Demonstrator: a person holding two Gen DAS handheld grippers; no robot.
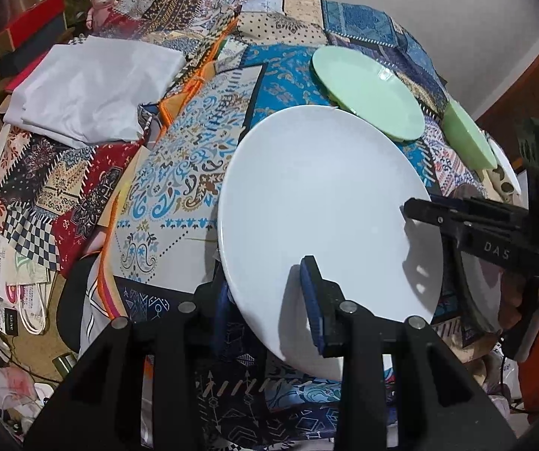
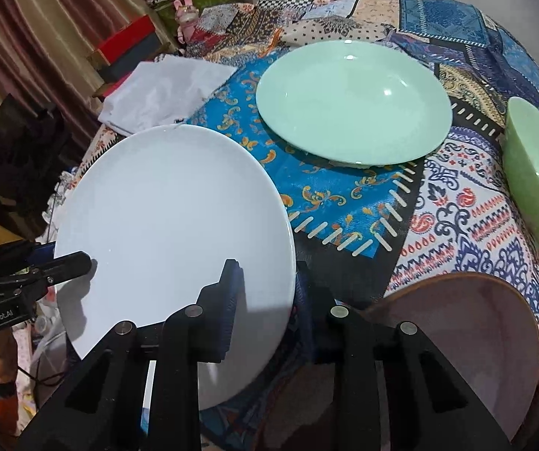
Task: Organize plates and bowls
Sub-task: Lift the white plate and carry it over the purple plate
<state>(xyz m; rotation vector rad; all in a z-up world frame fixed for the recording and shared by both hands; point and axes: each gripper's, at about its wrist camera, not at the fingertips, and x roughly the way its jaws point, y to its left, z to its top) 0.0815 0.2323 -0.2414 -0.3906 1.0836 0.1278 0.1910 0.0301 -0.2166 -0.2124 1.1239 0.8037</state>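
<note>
Where the patchwork cloth (image 2: pixel 457 203) drops away at the table's near edge, the white plate (image 2: pixel 171 240) juts out past it, tilted and lifted, with open floor clutter below on the left. Clear cloth lies between this plate and the green plate (image 2: pixel 352 101) farther back; a folded white cloth (image 1: pixel 92 90) takes up the far left corner.

Counted: one white plate, one green plate, one green bowl (image 2: pixel 536 173) at the right edge, and one pinkish-brown bowl (image 2: pixel 468 338) near the front right. In the left wrist view a sliver of another white dish shows behind the green bowl, too hidden to say what it is.

Both grippers pinch the white plate from opposite rims. The left gripper (image 1: pixel 265 300) has its blue-padded finger on top of the plate's near edge, the other finger beneath. The right gripper (image 2: pixel 265 312) is closed narrow across the plate's right rim, one pad above, one below. The green plate sits just beyond the white one, not touching it.
</note>
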